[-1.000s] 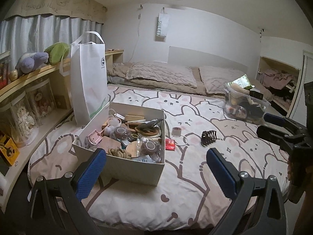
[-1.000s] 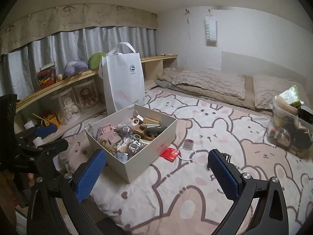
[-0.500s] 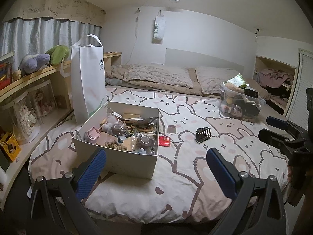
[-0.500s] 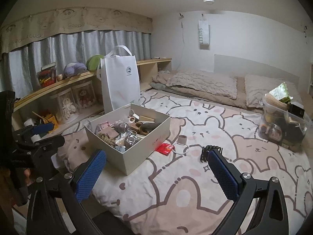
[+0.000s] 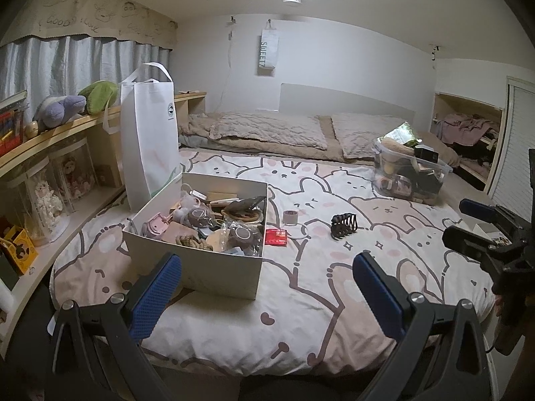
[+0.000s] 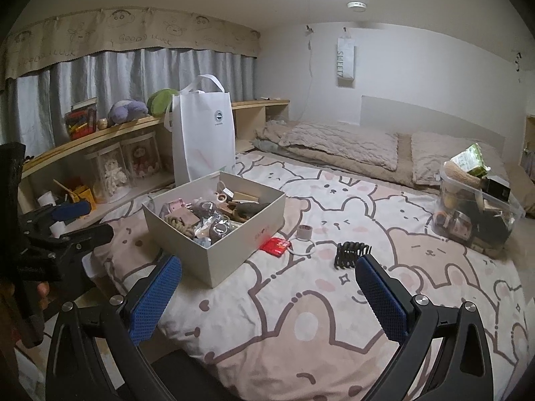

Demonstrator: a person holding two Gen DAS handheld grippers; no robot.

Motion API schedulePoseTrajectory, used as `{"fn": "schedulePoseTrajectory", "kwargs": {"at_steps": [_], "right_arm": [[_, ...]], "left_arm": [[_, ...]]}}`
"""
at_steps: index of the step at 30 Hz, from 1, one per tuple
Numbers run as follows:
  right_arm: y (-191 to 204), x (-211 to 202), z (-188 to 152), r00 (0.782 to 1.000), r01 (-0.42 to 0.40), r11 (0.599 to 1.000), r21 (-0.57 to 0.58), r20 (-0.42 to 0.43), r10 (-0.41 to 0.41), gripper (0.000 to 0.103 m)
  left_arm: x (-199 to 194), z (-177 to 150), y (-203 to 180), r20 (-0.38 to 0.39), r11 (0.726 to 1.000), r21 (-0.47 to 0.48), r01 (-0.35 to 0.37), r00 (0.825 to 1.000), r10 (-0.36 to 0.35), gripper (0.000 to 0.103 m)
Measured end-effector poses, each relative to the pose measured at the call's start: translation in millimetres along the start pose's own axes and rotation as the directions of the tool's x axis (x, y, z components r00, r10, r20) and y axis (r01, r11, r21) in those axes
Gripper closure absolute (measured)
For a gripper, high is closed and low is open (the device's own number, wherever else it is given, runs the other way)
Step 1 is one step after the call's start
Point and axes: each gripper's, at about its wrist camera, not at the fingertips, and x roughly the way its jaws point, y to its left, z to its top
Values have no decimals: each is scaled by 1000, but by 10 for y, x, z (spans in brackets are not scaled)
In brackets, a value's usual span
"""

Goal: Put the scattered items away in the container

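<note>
A white cardboard box (image 5: 197,269) (image 6: 230,264) full of small items sits on the bed. On the blanket to its right lie a red packet (image 5: 276,236) (image 6: 275,245), a white ring (image 5: 297,232) (image 6: 302,250), a roll of tape (image 5: 290,217) (image 6: 304,232) and a black hair claw (image 5: 343,226) (image 6: 351,254). My left gripper (image 5: 267,295) is open and empty, held back near the bed's near edge in front of the box. My right gripper (image 6: 267,297) is open and empty, also back from the items. Each gripper shows at the edge of the other's view.
A white tote bag (image 5: 148,140) stands behind the box. A clear plastic bin (image 5: 409,175) of goods sits at the far right of the bed. Pillows (image 5: 267,130) lie at the head. A wooden shelf (image 5: 50,140) with plush toys and jars runs along the left.
Both grippers have pulled back and up from the bed, so the box and scattered items look farther away. Nothing on the bed has moved.
</note>
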Motion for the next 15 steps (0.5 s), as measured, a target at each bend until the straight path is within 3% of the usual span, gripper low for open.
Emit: {"fn": "schedulePoseTrajectory", "kwargs": {"at_steps": [15], "right_arm": [[-7, 8, -49, 1000, 3, 1000, 7, -10, -3, 0]], "left_arm": [[-6, 0, -61, 2, 1000, 15, -5, 1000, 5, 0]]}}
